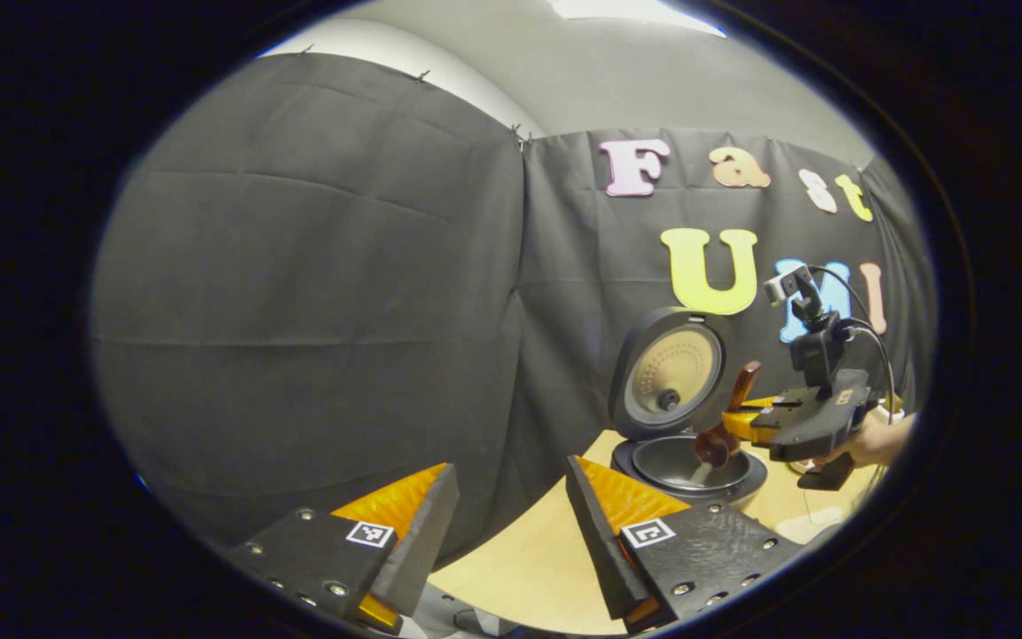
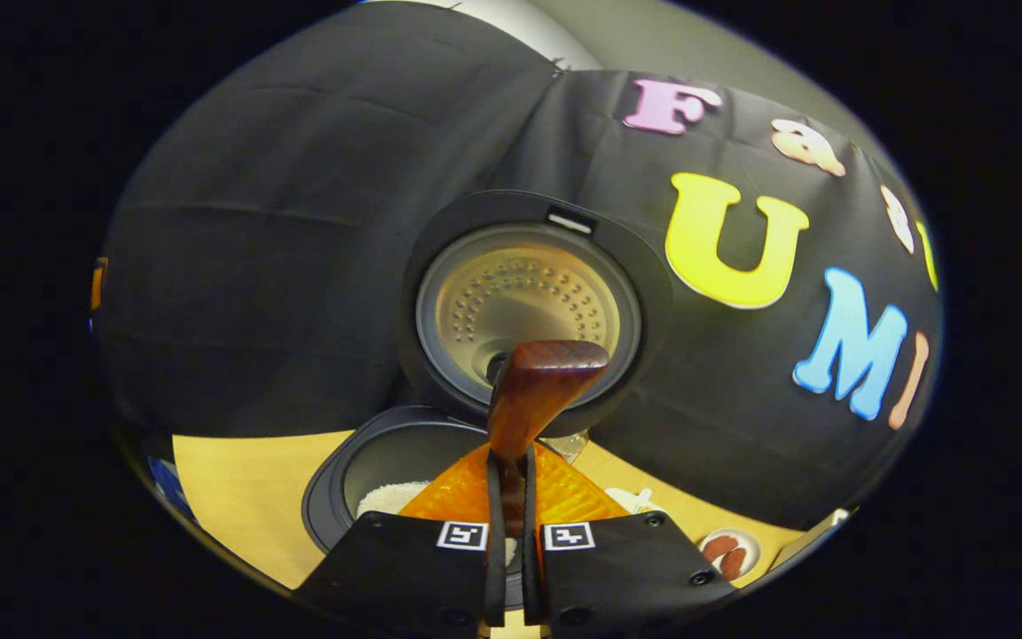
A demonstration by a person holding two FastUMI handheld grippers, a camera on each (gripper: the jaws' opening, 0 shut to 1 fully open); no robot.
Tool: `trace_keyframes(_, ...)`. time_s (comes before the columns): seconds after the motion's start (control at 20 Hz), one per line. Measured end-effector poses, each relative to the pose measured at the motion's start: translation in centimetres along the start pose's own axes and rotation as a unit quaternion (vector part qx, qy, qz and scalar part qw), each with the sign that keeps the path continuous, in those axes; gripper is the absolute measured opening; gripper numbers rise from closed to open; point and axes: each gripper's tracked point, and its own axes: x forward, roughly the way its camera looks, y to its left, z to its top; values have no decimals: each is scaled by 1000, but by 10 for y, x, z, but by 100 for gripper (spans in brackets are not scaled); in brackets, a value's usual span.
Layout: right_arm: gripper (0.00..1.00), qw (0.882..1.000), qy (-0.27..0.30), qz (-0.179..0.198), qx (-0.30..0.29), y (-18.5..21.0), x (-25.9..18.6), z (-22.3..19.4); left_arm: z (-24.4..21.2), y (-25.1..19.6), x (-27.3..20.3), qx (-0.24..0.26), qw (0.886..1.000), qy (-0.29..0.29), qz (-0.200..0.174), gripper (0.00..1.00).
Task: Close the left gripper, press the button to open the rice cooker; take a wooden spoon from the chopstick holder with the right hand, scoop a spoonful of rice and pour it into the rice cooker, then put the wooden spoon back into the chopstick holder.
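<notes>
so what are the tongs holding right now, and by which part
The right tongs are shut on the wooden spoon, gripping its handle, with the bowl end down over the open rice cooker. The left tongs are open and hold nothing.

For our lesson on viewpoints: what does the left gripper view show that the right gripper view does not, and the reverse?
Left gripper view: the open left gripper, a hand holding the right gripper, the wooden spoon's bowl over the pot. Right gripper view: white rice in the pot, a small dish. Both: the open rice cooker and the clamped spoon.
</notes>
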Motion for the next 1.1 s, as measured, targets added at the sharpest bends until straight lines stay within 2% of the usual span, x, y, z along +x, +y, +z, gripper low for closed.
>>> trace_keyframes(0.15, 9, 1000, -8, -16, -19, -4, -5, 2, 4, -2, 3, 2, 1000, -3, -4, 75)
trace_keyframes(0.2, 9, 1000, -7, -11, 4, -4, -9, 2, 6, -3, 3, 2, 1000, -3, -7, 75)
trace_keyframes(0.3, 9, 996, 6, 0, 88, -8, -16, -2, 12, -6, 2, 1, 1000, -6, -13, 75)
trace_keyframes(0.35, 6, 990, 14, 6, 140, -11, -22, -3, 15, -11, 4, -1, 1000, -9, -17, 75)
trace_keyframes(0.4, 9, 981, 17, 15, 193, -14, -28, -1, 17, -15, 5, -1, 1000, -12, -23, 75)
trace_keyframes(0.45, 9, 969, 18, 20, 244, -17, -32, 0, 20, -20, 5, -1, 999, -14, -28, 78)
trace_keyframes(0.5, 9, 957, 20, 22, 290, -22, -36, 1, 22, -25, 5, 2, 999, -16, -35, 75)
trace_keyframes(0.6, 9, 933, 20, 18, 358, -40, -51, 2, 28, -37, 7, 4, 999, -21, -50, 75)
trace_keyframes(0.65, 9, 925, 17, 14, 379, -48, -62, 3, 32, -45, 7, 4, 998, -23, -59, 76)
trace_keyframes(0.7, 6, 919, 13, 7, 394, -59, -72, 2, 33, -51, 7, 2, 997, -27, -69, 78)
trace_keyframes(0.85, 9, 908, 2, -21, 419, -93, -104, -6, 43, -74, 12, 1, 995, -35, -97, 78)
trace_keyframes(1.0, 9, 901, -2, -55, 430, -128, -141, -24, 54, -106, 12, 3, 991, -48, -125, 76)
trace_keyframes(1.05, 5, 899, -3, -68, 432, -140, -152, -32, 57, -117, 13, 4, 990, -50, -133, 78)
trace_keyframes(1.1, 9, 898, -3, -82, 433, -152, -163, -39, 60, -126, 12, 5, 989, -52, -141, 75)
